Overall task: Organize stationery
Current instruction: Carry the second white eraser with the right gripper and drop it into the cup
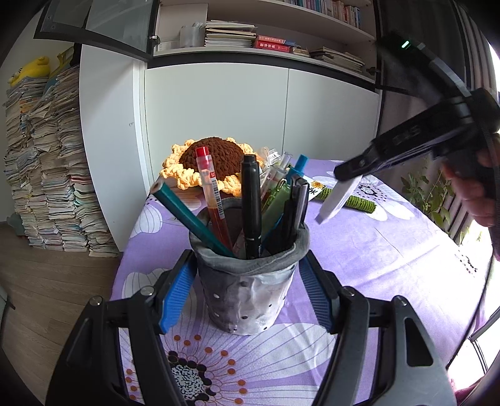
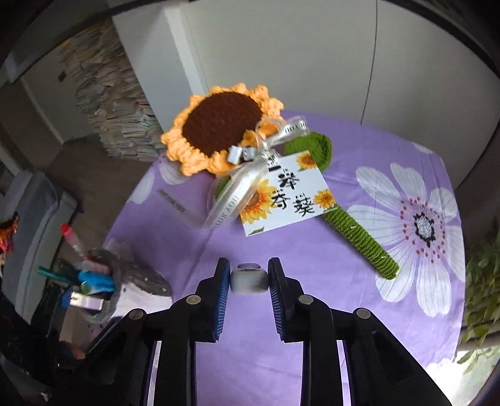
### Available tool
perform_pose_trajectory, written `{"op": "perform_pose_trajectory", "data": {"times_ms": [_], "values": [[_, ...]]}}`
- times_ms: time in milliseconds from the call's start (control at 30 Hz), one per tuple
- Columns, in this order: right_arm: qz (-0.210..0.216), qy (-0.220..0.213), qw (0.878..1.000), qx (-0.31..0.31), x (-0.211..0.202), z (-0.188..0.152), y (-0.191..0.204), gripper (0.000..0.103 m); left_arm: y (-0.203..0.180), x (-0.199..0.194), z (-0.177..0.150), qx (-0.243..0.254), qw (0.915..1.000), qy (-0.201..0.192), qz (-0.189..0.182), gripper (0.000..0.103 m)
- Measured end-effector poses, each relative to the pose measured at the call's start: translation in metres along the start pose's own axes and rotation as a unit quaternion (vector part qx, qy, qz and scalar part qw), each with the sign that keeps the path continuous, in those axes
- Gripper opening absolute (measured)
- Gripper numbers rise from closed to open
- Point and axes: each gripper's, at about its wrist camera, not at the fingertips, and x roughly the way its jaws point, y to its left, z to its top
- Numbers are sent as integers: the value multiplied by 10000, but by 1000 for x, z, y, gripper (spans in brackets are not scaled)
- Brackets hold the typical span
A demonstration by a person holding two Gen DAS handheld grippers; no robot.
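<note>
Holding a white pen (image 1: 339, 198) tight, the right gripper (image 2: 249, 279) hangs beside and above the pen cup (image 1: 250, 281). The left gripper (image 1: 248, 293) jaws hug that cup on the bench; the pen points down-left toward it.

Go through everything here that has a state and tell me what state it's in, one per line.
Pen holder: upright on the tablecloth, full of pens, clamped between the pads.
Left hand-held gripper: shut on the pen holder.
Right hand-held gripper: shut on the white item.
White item: held in the air, right of the holder.
Crochet sunflower: lying flat, card attached.
Cabinet door: open.
</note>
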Motion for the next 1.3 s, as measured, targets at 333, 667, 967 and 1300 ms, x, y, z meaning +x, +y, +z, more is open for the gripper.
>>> {"op": "perform_pose_trajectory", "data": {"times_ms": [333, 667, 967, 1300], "values": [[940, -1318, 9833, -827, -90, 2, 50, 26, -1, -1, -1, -3, 10000, 16, 38, 66], [1299, -1053, 9739, -1534, -74, -12, 95, 26, 0, -1, 0, 9, 10000, 19, 3, 66], [992, -711, 9767, -1767, -43, -13, 104, 26, 1, 0, -2, -32, 9999, 30, -113, 66], [1532, -467, 9786, -1295, -33, -7, 83, 45, 1, 1, -2, -40, 10000, 64, -52, 67]]}}
